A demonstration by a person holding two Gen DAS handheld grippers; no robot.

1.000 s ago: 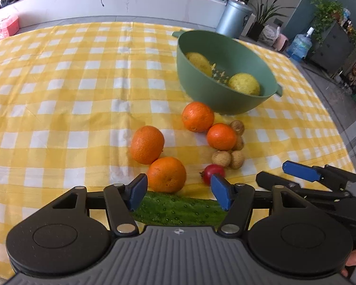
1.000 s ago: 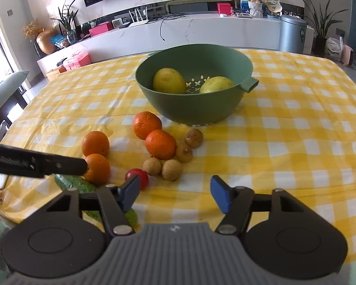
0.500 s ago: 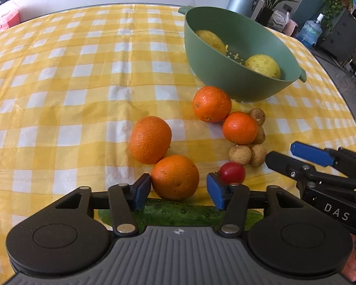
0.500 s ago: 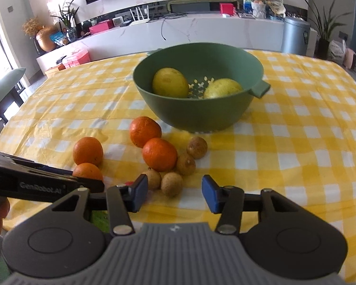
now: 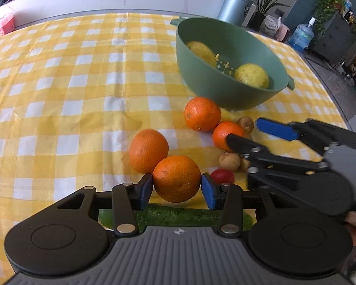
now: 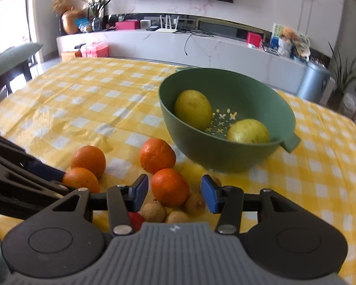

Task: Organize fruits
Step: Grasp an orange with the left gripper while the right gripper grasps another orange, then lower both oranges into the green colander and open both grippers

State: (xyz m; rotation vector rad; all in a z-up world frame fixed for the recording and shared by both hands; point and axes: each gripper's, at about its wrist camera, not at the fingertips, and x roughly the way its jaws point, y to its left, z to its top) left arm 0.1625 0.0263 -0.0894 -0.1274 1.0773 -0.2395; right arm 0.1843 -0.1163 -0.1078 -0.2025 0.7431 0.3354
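The table (image 5: 59, 95), under a yellow-and-white checked cloth, carries a green colander bowl (image 5: 216, 87) holding two yellow fruits (image 6: 193, 109). The left hand-held gripper (image 5: 176, 187) is clenched on the nearest orange (image 5: 176, 178), a blue pad (image 5: 207, 193) touching each side of it; a second orange (image 5: 148, 153) touches it from behind. The right hand-held gripper (image 6: 174, 191) is released, its jaws spread either side of another orange (image 6: 169, 186) without touching it. A fourth orange (image 6: 157, 155) sits just beside the bowl. A cucumber (image 5: 175, 216) lies under the left hand-held gripper. Small brown longans (image 5: 229, 161) cluster near a red cherry tomato (image 5: 223, 175).
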